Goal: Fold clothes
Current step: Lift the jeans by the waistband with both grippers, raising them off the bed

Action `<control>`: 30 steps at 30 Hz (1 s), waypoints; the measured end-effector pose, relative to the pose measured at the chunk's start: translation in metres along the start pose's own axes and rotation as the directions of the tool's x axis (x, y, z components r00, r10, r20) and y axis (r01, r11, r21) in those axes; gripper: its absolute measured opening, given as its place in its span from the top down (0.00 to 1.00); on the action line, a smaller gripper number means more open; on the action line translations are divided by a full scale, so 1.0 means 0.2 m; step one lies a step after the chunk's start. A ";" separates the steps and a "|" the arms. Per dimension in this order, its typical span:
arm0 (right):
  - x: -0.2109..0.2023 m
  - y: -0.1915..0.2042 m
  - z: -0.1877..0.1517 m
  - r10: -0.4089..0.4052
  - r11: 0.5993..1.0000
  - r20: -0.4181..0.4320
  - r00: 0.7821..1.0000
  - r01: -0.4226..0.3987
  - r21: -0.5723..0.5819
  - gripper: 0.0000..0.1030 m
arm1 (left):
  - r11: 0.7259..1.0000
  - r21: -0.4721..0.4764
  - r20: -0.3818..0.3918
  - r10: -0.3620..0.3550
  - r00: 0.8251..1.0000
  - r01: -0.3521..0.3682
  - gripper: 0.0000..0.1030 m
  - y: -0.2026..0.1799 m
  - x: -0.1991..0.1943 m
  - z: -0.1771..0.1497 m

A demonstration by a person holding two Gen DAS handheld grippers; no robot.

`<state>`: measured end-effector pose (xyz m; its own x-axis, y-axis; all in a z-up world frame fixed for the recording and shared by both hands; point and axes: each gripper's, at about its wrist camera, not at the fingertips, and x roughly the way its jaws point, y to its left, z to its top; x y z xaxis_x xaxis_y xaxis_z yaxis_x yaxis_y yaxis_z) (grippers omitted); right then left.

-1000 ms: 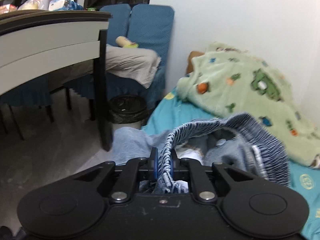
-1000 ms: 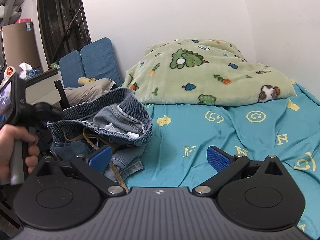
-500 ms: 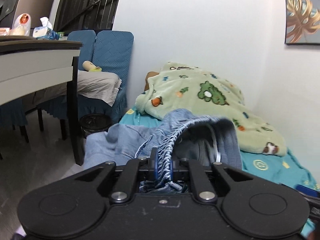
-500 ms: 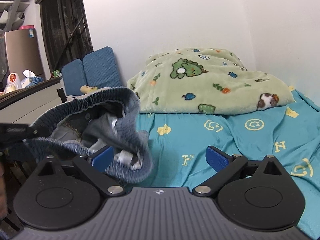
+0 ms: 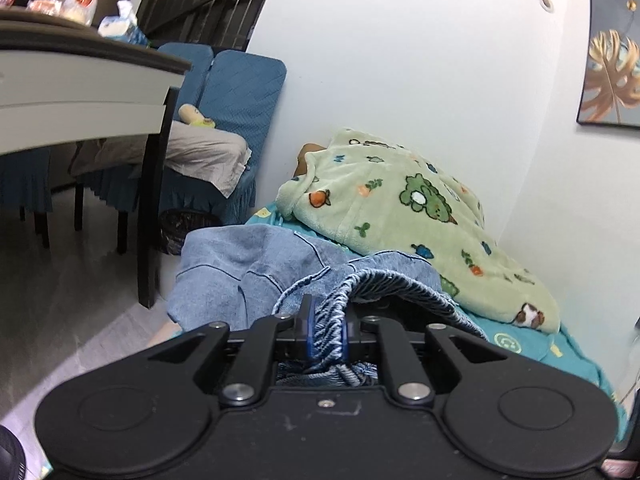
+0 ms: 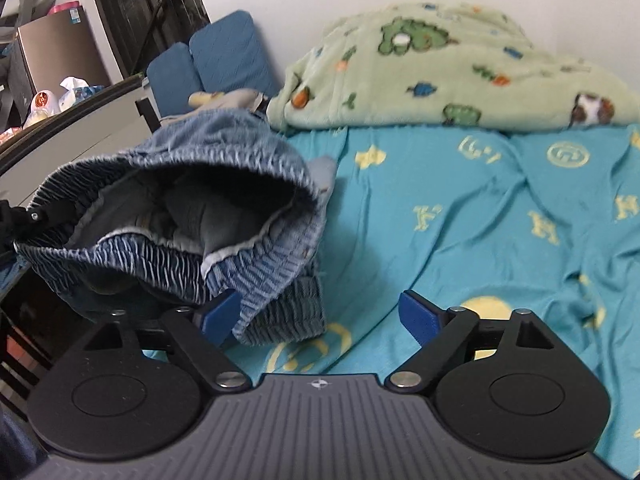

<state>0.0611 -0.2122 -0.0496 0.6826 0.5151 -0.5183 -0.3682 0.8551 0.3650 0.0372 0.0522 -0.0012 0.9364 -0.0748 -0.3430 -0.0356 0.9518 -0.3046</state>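
Left wrist: L gripper (image 5: pixel 326 330) clamped on jeans (image 5: pixel 256 264) waistband, held over bed (image 6: pixel 460 216) edge. R gripper (image 6: pixel 320 316) jaws wide but just been closing – waistband's near edge between them, pads not pressing. Step: second grab. Next: pinch, then spread flat. Teal sheet, green blanket (image 6: pixel 440 76) behind; table (image 5: pixel 80 76), chairs left.

The jeans (image 6: pixel 192 216) were lying bunched at the bed's left edge one second ago; now their waistband hangs open in the air, lifted and carried to the right, toward the right gripper (image 6: pixel 320 316). The right gripper has come lower over the sheet (image 6: pixel 460 208), and its jaws have been closing a little; the near part of the waistband now lies between them, beside the left pad, not pressed.
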 end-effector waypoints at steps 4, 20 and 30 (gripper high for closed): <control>0.05 0.03 -0.03 0.057 0.998 -0.036 0.998 -0.056 0.021 0.20 | 1.000 -0.015 0.004 -0.007 1.000 0.008 0.89 0.00 -0.01 -0.01; 0.10 0.10 -0.02 0.025 0.997 0.040 0.999 -0.022 -0.076 0.92 | 1.000 -0.022 -0.011 -0.015 1.000 0.015 0.85 0.02 0.01 -0.03; 0.00 0.02 0.06 -0.107 0.994 0.107 0.989 0.108 -0.009 0.87 | 0.997 0.076 -0.032 -0.027 0.999 0.029 0.78 -0.05 0.04 -0.09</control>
<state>0.0661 -0.2091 -0.0384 0.7815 0.4117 -0.4689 -0.2976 0.9064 0.2998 0.0376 0.0356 -0.0172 0.9254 -0.1099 -0.3626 0.0186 0.9691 -0.2460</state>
